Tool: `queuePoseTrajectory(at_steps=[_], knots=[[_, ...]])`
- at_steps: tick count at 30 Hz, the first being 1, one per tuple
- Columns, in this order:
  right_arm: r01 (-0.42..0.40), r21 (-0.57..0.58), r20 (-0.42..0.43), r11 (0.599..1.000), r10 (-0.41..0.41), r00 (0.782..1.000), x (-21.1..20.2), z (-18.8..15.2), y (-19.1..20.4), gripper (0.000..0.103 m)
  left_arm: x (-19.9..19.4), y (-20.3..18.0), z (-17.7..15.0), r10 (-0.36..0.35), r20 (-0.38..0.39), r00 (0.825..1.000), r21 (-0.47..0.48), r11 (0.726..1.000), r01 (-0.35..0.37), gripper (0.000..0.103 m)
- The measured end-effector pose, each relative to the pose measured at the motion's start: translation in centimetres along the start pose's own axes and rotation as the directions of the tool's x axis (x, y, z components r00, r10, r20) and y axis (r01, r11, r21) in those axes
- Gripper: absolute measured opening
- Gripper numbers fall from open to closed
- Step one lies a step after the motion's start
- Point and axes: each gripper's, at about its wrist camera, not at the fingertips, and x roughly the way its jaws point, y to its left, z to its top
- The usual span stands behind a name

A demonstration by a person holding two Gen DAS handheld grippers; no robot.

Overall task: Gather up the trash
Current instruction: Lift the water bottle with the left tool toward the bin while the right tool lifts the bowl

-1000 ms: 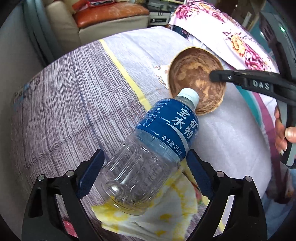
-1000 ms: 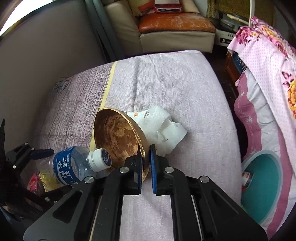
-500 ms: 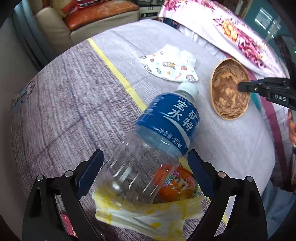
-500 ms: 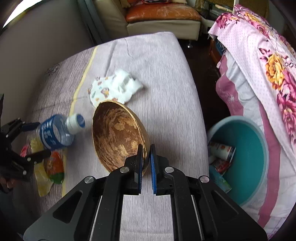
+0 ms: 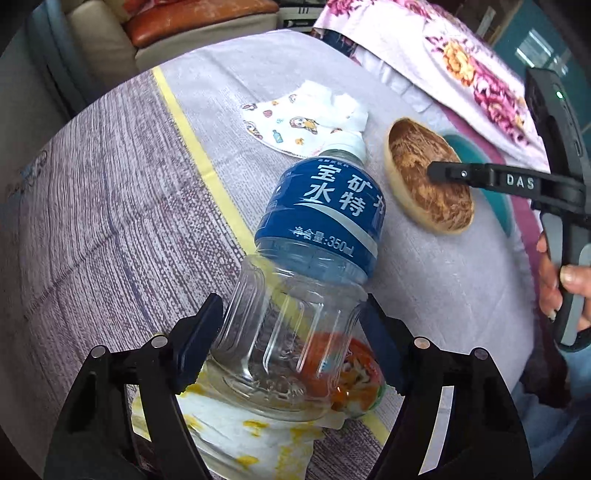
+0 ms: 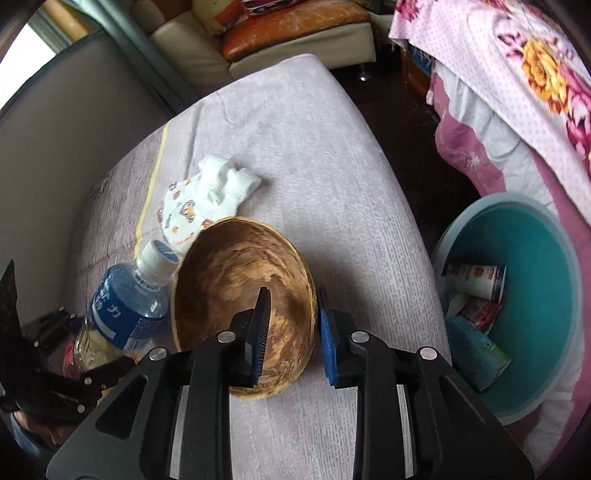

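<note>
My left gripper (image 5: 291, 332) is shut on the clear base of a plastic water bottle (image 5: 314, 236) with a blue label and white cap, held above the bed; the bottle also shows in the right wrist view (image 6: 125, 306). My right gripper (image 6: 293, 321) is open, its jaws astride the near rim of a brown wooden bowl (image 6: 243, 299) that rests on the bed. The bowl (image 5: 428, 181) also shows in the left wrist view. A teal trash bin (image 6: 517, 295) with several pieces of trash stands on the floor at the right.
A crumpled white printed cloth (image 6: 207, 195) lies behind the bowl. An orange snack wrapper (image 5: 347, 376) and a yellow-stained tissue (image 5: 251, 432) lie under the bottle. A floral quilt (image 6: 535, 74) hangs at the right. A sofa (image 6: 295, 26) stands behind the bed.
My right gripper has opened and let go of the bowl's rim; the bowl now rests on the bed nearer the bin. My left gripper has closed on the bottle and raised it.
</note>
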Motion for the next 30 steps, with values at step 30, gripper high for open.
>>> queuePoseTrajectory(at_steps=[30], knots=[[0.039, -0.083, 0.168, 0.996, -0.024, 0.985, -7.7, -1.6, -1.3, 0.006, -2.1, -5.0, -0.1, 0.045, 0.127, 0.991, -0.149, 0.989, -0.026, 0.067]])
